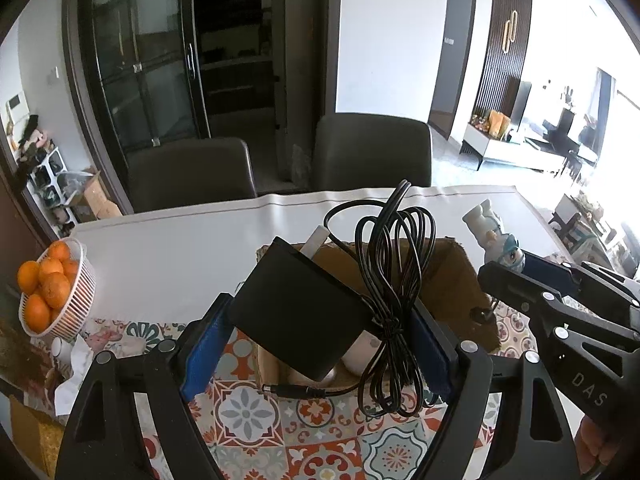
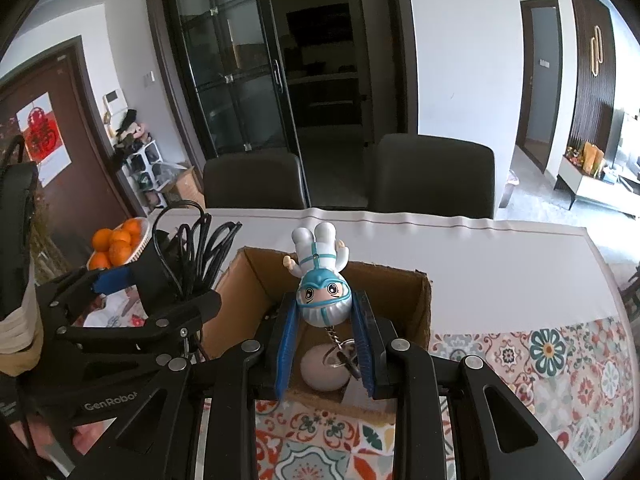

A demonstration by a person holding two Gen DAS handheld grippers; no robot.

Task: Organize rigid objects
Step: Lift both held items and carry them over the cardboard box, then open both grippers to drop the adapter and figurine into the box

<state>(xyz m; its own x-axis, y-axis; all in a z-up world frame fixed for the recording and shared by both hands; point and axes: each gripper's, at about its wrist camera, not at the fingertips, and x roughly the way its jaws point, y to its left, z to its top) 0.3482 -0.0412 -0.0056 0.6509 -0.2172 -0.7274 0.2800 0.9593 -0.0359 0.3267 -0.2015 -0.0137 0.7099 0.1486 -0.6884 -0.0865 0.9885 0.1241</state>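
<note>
My left gripper [image 1: 320,316] is shut on a black power adapter [image 1: 296,316] with its bundled black cable [image 1: 394,280], held above the open cardboard box [image 1: 452,280]. My right gripper [image 2: 324,312] is shut on a small figurine keychain [image 2: 322,280] in a white-and-teal suit, held upside down over the same box [image 2: 416,304]. Its chain and ring [image 2: 340,352] hang down into the box. A pale rounded object [image 2: 320,368] lies on the box floor. In the left wrist view the figurine [image 1: 492,236] and the right gripper [image 1: 532,280] show at the right.
A white basket of oranges [image 1: 52,288] stands at the table's left edge. The table has a white cloth [image 1: 180,252] at the back and a patterned tile cloth [image 2: 560,360] in front. Two dark chairs [image 1: 372,152] stand behind the table.
</note>
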